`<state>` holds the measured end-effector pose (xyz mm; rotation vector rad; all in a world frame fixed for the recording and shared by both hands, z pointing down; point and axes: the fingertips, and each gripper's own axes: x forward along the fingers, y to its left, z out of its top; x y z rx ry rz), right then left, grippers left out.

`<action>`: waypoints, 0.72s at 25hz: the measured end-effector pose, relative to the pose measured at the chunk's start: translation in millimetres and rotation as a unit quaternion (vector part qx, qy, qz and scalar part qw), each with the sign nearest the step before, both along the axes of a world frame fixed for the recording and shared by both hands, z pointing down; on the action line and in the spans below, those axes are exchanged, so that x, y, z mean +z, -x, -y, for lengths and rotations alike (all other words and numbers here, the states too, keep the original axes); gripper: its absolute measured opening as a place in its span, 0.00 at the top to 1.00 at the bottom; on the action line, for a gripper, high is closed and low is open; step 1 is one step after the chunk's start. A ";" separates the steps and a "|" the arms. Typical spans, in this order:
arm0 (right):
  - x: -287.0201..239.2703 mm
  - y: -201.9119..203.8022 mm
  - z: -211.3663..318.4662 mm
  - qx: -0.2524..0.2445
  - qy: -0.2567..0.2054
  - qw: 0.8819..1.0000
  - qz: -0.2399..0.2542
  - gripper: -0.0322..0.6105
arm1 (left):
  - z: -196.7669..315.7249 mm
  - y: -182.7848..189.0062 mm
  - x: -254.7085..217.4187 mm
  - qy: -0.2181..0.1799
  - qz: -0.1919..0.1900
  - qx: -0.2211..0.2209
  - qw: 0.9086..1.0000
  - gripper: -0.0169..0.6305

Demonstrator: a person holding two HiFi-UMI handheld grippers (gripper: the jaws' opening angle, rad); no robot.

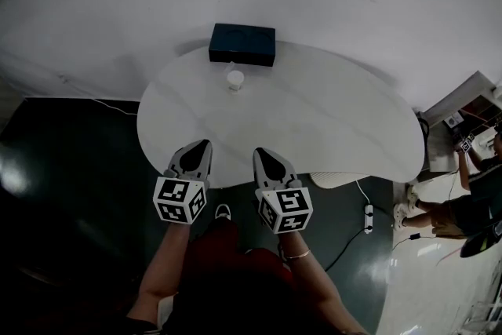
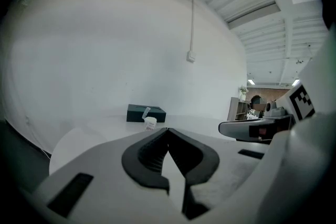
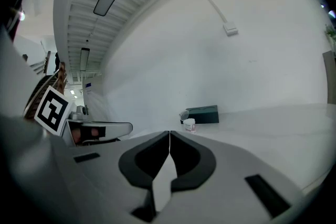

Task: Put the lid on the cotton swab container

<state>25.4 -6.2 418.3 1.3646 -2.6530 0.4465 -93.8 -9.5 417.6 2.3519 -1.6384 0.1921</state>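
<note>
Cotton swab container [image 1: 235, 79]: is sitting on the far part of the white table [image 1: 329, 121], just in front of a dark blue box [image 1: 242, 44]; it is showing as a small white tub.
Lid [image 2: 146, 112]: is standing up tilted above the tub's rim, a pale clear flap seen in both gripper views; whether it is hinged to the tub I cannot tell.
Dark blue box: is lying flat at the table's far edge, close to the white wall.
Left gripper [image 1: 205, 142]: is hovering over the table's near edge and pointing toward the tub, well apart from it; its jaws are pressing together at the tips with nothing between them.
Right gripper [image 1: 259, 151]: is hanging beside the left one over the same near edge, aiming the same way; its jaws are also meeting tip to tip and gripping nothing.
Marker cubes: are facing up toward the head camera, one on each gripper.
Forearms: are reaching up from the bottom of the head view, each holding one gripper.
Floor: is showing dark under the table, with a white power strip [image 1: 368, 217] lying on it at the right.
</note>
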 end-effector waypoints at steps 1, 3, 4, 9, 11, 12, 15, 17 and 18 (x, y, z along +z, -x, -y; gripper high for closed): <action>1.2 3.4 5.8 0.001 0.002 1.000 0.000 0.93 | 6.1 2.9 0.8 0.002 0.000 0.001 1.000 0.94; 3.6 10.4 17.1 0.001 0.006 1.000 -0.003 0.93 | 17.6 8.6 2.9 0.004 -0.002 0.004 1.000 0.94; 4.6 13.7 22.4 0.001 0.007 1.000 -0.005 0.93 | 22.8 11.2 3.9 0.005 -0.003 0.005 1.000 0.94; 5.7 28.6 47.5 0.006 0.008 1.000 -0.010 0.93 | 46.6 21.3 7.2 0.010 -0.004 0.014 1.000 0.94; 6.4 34.5 56.9 0.008 0.010 1.000 -0.013 0.93 | 56.3 25.1 7.1 0.011 -0.005 0.019 1.000 0.94; 7.5 37.0 60.6 0.009 0.012 1.000 -0.015 0.93 | 60.6 26.9 7.4 0.011 -0.006 0.021 1.000 0.94; 11.2 42.7 69.2 0.015 0.016 1.000 -0.021 0.93 | 72.2 31.5 9.3 0.012 -0.008 0.028 1.000 0.94; 13.4 45.2 75.0 0.019 0.018 0.999 -0.024 0.93 | 80.3 33.8 10.7 0.013 -0.009 0.031 0.999 0.94; 14.8 46.1 77.8 0.020 0.019 0.999 -0.025 0.93 | 84.0 34.5 11.5 0.013 -0.010 0.033 0.999 0.94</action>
